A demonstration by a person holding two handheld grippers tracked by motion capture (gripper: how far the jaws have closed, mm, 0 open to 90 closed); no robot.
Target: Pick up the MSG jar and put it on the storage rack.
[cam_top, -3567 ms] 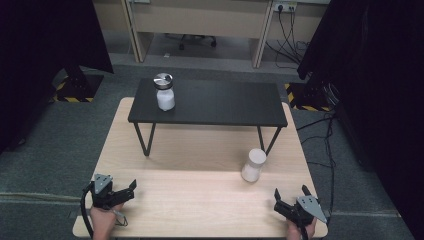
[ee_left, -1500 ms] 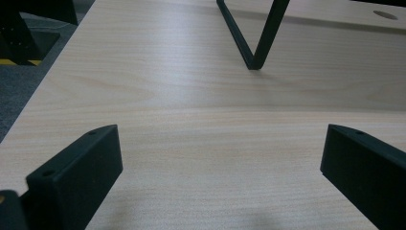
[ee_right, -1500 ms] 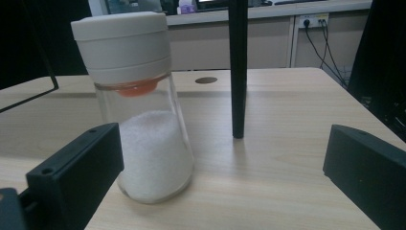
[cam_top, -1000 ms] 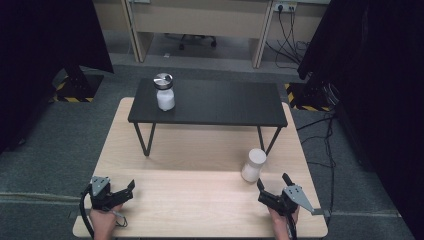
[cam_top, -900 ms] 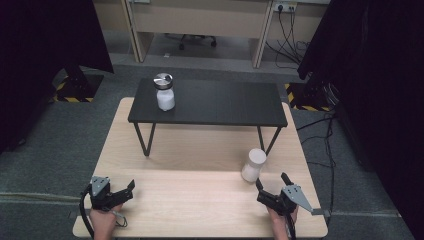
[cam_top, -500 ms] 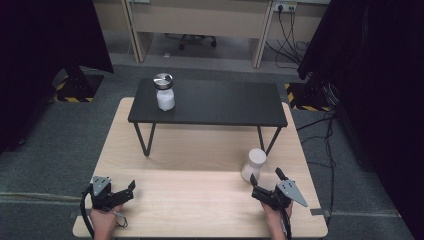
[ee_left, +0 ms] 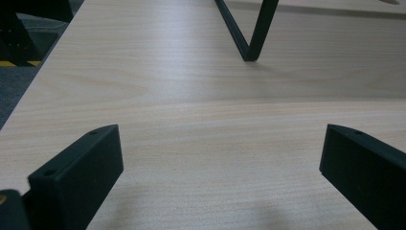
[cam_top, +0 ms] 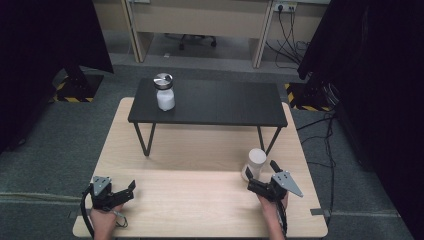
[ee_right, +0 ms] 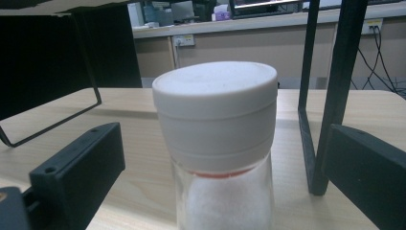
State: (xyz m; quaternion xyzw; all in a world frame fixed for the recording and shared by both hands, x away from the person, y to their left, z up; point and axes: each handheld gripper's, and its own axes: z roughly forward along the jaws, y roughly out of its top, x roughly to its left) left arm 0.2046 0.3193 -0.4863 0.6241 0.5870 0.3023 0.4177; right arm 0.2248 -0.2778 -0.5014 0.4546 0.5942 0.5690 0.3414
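between spread right gripper (cam_top: 258, 182) fingers, jar (ee_right: 218, 143) stands upright, cap up.

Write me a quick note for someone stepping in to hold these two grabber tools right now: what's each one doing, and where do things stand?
Right gripper: open, its jaws either side of the white-capped jar on the wooden table, not yet closed on it.
Left gripper: open, holding nothing, low over the table's near left corner.
A second jar with a metal lid stands on the black raised shelf.
Done: the approach to the white-capped jar.
Left: probably close on the jar and lift it.
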